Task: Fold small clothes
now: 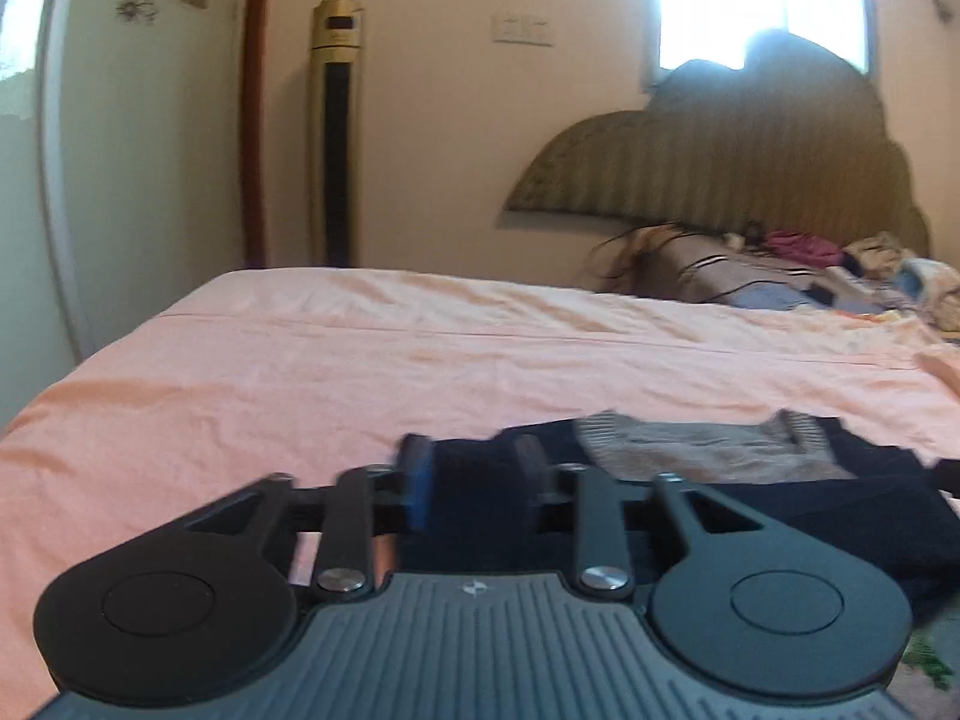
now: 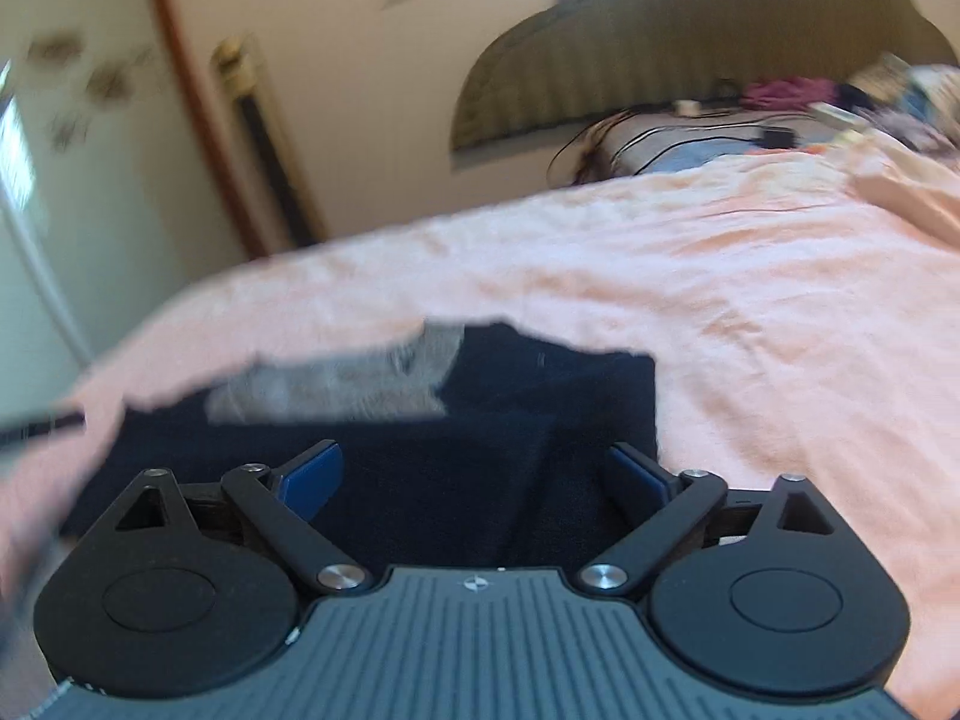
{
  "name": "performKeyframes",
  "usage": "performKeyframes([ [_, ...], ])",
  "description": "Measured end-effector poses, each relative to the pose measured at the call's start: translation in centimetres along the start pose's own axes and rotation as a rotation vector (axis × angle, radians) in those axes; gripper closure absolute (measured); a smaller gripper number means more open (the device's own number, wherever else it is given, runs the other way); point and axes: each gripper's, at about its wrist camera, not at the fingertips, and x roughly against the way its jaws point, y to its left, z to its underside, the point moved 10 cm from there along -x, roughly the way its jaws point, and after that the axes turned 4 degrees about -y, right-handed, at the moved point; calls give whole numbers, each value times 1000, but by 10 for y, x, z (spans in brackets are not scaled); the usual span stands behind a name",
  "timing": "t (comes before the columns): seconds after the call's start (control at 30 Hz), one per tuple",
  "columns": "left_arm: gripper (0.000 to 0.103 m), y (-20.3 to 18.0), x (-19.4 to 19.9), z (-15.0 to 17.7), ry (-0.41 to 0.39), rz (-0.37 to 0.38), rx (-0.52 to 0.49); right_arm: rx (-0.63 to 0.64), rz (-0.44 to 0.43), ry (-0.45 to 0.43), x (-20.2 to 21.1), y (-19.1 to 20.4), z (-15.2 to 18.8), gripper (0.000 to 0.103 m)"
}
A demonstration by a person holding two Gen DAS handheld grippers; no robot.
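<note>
A small dark navy garment (image 1: 780, 516) with a grey ribbed lining at its neck (image 1: 690, 444) lies on the pink bed sheet (image 1: 360, 372). My left gripper (image 1: 474, 480) is over the garment's left edge, its jaws partly apart with navy cloth between the blue pads (image 1: 417, 480); whether they pinch it is unclear. In the right wrist view the same garment (image 2: 540, 420) lies in front, grey lining (image 2: 336, 384) at left. My right gripper (image 2: 474, 474) is wide open just above the garment's near edge.
A padded headboard (image 1: 750, 168) and a pile of clothes, cables and pillows (image 1: 810, 276) are at the bed's far right end. A tall tower fan (image 1: 336, 132) stands by the wall next to a wooden door frame (image 1: 252, 120). A bright window (image 1: 762, 0) is above.
</note>
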Motion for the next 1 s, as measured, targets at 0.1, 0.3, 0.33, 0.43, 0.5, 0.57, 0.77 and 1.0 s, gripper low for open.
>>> performKeyframes([
  [0.1, 9, -29, -15, 14, 88, 52, -34, 153, -16, 61, -22, 36, 4, 5],
  [0.3, 4, -27, -47, 59, 224, 55, -54, 347, 89, 155, -65, 24, 34, 0],
  [0.33, 3, -25, -48, 59, 227, 52, -57, 309, 76, 147, -64, 19, 31, 0],
  [0.43, 1, -22, -50, 57, 233, 53, -83, 321, 77, 152, -66, 17, 30, 0],
  [0.5, 1, -21, -46, 56, 229, 31, -107, 343, 90, 150, -61, 21, 30, 0],
  [0.57, 2, -19, -26, 55, 221, -19, -121, 293, 136, 147, -43, 20, 26, 1],
  [0.77, 2, -41, 31, 89, 259, 129, -140, 329, 66, 221, 1, 21, 66, 0],
  [1.0, 2, -34, 51, 88, 325, 71, -71, 257, 131, 203, 33, 31, 65, 0],
])
